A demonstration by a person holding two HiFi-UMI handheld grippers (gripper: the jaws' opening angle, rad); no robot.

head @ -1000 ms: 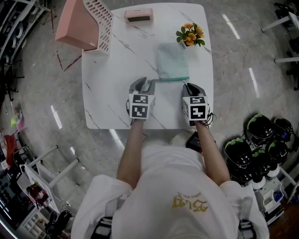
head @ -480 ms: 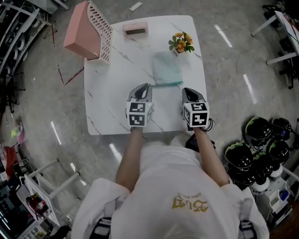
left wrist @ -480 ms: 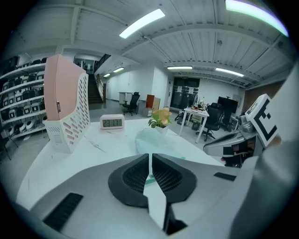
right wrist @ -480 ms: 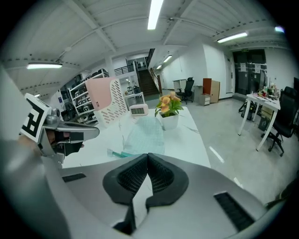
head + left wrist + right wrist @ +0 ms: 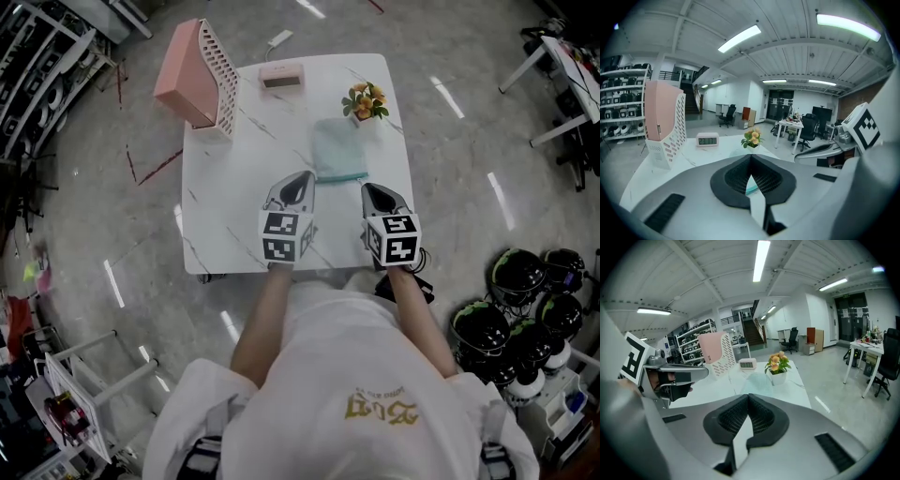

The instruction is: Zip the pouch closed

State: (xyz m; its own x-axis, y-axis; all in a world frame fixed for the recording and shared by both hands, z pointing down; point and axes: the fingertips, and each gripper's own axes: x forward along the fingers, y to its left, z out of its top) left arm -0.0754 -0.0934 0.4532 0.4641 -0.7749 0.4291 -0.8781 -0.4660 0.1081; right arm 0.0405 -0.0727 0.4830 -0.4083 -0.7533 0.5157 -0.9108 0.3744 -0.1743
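The white pot (image 5: pixel 778 377) at the tabletop's (image 5: pixel 234 187) far right edge holds orange flowers (image 5: pixel 776 363). The green pouch (image 5: pixel 338 152) lies flat between and just past my left gripper (image 5: pixel 306 176) and right gripper (image 5: pixel 367 187). Both are squeezed together, empty; the left's jaws have just closed.

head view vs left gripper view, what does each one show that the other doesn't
Only the head view: the person's white shirt, both forearms, the black helmets, and the whole teal pouch. Only the left gripper view: the ceiling lights, the room's far wall, and a straight look along the left hand-held gripper, jaws together and empty. Both: the white table, the pink holder, the small clock, the potted flowers and the right hand-held gripper.
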